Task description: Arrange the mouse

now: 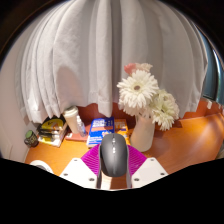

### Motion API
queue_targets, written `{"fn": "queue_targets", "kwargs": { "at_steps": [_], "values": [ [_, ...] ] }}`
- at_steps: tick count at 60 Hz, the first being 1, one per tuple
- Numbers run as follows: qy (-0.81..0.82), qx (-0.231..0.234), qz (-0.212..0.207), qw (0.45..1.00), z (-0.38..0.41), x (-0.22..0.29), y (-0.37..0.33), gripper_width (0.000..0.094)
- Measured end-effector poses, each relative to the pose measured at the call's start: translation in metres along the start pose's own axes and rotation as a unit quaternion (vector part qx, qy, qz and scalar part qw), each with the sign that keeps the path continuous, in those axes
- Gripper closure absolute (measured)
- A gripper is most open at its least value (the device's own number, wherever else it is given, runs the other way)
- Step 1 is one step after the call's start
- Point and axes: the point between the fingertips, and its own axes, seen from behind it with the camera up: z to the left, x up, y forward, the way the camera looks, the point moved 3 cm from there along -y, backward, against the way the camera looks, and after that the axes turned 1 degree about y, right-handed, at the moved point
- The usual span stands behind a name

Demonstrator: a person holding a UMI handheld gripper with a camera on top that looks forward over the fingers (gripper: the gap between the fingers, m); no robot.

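Observation:
A grey computer mouse (113,154) stands between my two fingers, its nose pointing away from me. The magenta pads (92,160) press against both of its sides. My gripper (113,170) is shut on the mouse and holds it above the orange wooden table (185,150). The mouse's underside and what lies directly beneath it are hidden.
A white vase (143,133) with white and pink flowers (140,92) stands just ahead to the right. A blue book (101,128), a box (76,122) and small yellow-green items (50,130) lie ahead to the left. A white curtain (100,60) hangs behind.

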Motion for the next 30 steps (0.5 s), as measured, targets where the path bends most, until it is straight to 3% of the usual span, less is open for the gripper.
{"fn": "queue_targets", "kwargs": {
  "at_steps": [8, 16, 24, 30],
  "values": [
    [-0.003, 0.001, -0.059, 0.998, 0.086, 0.058, -0.037, 0.0591],
    [-0.014, 0.018, -0.071, 0.997, 0.192, 0.053, -0.046, 0.0588],
    [-0.013, 0.052, -0.012, 0.998, 0.298, -0.020, -0.019, 0.0594],
    [-0.025, 0.051, 0.048, 0.997, 0.350, -0.097, 0.014, 0.0596]
  ]
}}
